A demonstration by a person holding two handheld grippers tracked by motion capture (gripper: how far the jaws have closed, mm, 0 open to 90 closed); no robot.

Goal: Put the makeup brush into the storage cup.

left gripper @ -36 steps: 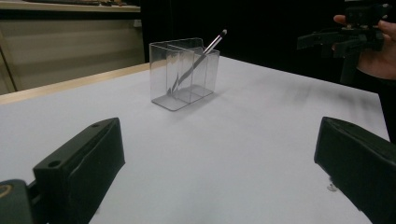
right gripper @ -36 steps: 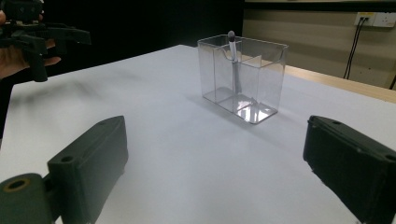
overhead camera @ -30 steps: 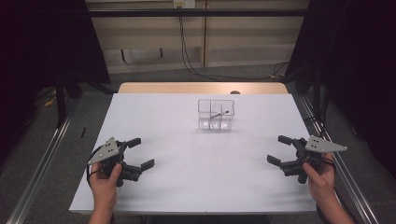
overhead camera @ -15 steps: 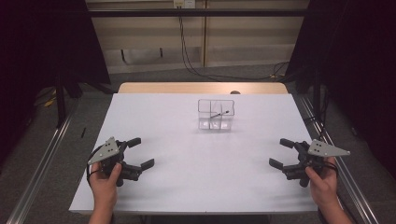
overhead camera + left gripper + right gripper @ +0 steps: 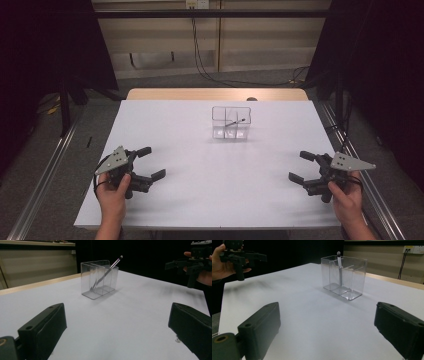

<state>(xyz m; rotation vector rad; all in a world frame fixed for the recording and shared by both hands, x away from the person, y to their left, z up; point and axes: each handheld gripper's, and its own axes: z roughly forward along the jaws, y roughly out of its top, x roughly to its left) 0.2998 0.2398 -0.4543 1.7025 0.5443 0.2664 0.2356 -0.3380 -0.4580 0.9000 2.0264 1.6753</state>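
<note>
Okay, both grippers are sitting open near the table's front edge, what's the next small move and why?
Probably bring the right gripper forward toward the pen leaning in the clear holder. Both grippers are open, empty and well short of it; the left gripper is no closer.

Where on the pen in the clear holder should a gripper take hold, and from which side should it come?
Probably the upper end of the pen, where it leans out above the rim of the clear holder. Come from above, since the walls enclose the lower shaft. Its dark tip points toward the right gripper, so that side looks handier.
</note>
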